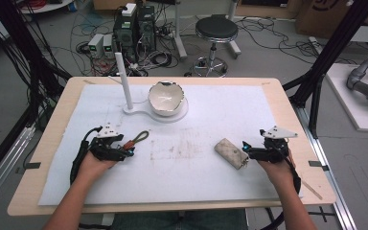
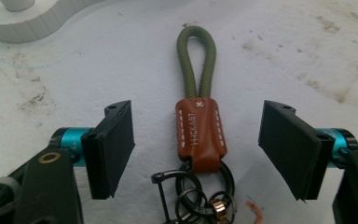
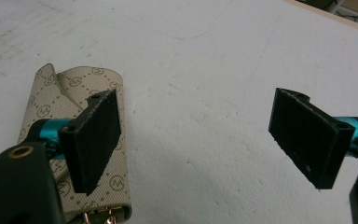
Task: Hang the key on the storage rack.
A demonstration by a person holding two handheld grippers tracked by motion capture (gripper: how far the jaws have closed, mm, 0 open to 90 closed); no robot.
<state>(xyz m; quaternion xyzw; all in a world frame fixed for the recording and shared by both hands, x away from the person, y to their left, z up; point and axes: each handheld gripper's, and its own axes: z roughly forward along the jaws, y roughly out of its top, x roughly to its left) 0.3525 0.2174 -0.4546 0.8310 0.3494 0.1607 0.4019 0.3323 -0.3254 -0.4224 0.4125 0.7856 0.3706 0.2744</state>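
Left gripper (image 2: 198,149), jaws wide, straddles the leather-tabbed keychain (image 2: 199,133) on the surface, apparently poised to clamp; right gripper (image 3: 212,140) waits open beside the monogrammed key pouch (image 3: 81,140).

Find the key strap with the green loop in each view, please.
High view: key strap lies left of centre on the mat, just right of the left hand-held gripper.
Left gripper view: centre, between the open jaws.
Right gripper view: not in it.
Shared landmark: white stand.
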